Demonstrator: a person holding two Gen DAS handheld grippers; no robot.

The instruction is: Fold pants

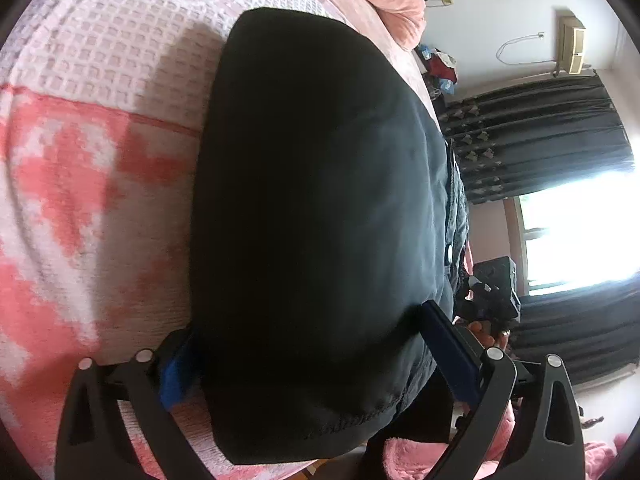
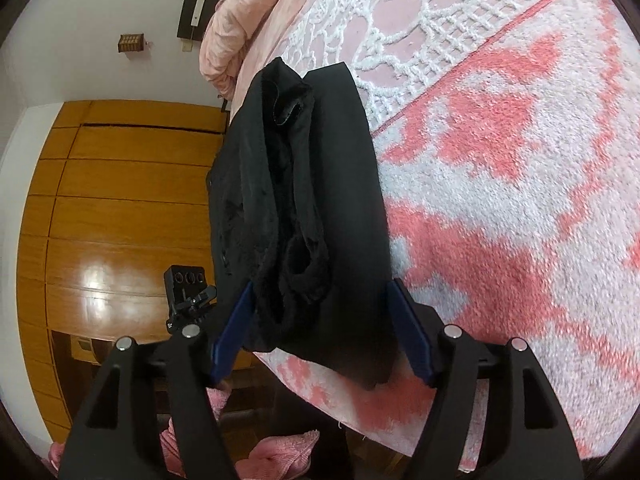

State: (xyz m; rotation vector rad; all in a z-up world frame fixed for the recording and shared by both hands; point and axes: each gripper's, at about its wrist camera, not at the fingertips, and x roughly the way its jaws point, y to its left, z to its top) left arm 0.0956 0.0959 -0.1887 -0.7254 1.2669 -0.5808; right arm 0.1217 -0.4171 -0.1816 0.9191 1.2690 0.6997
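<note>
The black pants [image 1: 312,200] lie folded in a thick bundle on the pink bedspread [image 1: 80,184]. In the left wrist view my left gripper [image 1: 304,344] is open, its blue-padded fingers straddling the near end of the bundle. In the right wrist view the pants [image 2: 344,208] show their fleecy lining and stacked layers, and my right gripper [image 2: 320,320] is open with a finger on each side of the bundle's end. The other gripper's camera [image 1: 496,292] shows past the pants, and likewise in the right wrist view [image 2: 186,292].
The bedspread [image 2: 520,200] has a pink and white pattern. A pink quilt [image 2: 240,12] is heaped at the bed's head. A wooden wardrobe [image 2: 120,220] stands beside the bed. Dark curtains [image 1: 540,140] and a bright window [image 1: 580,232] are on the other side.
</note>
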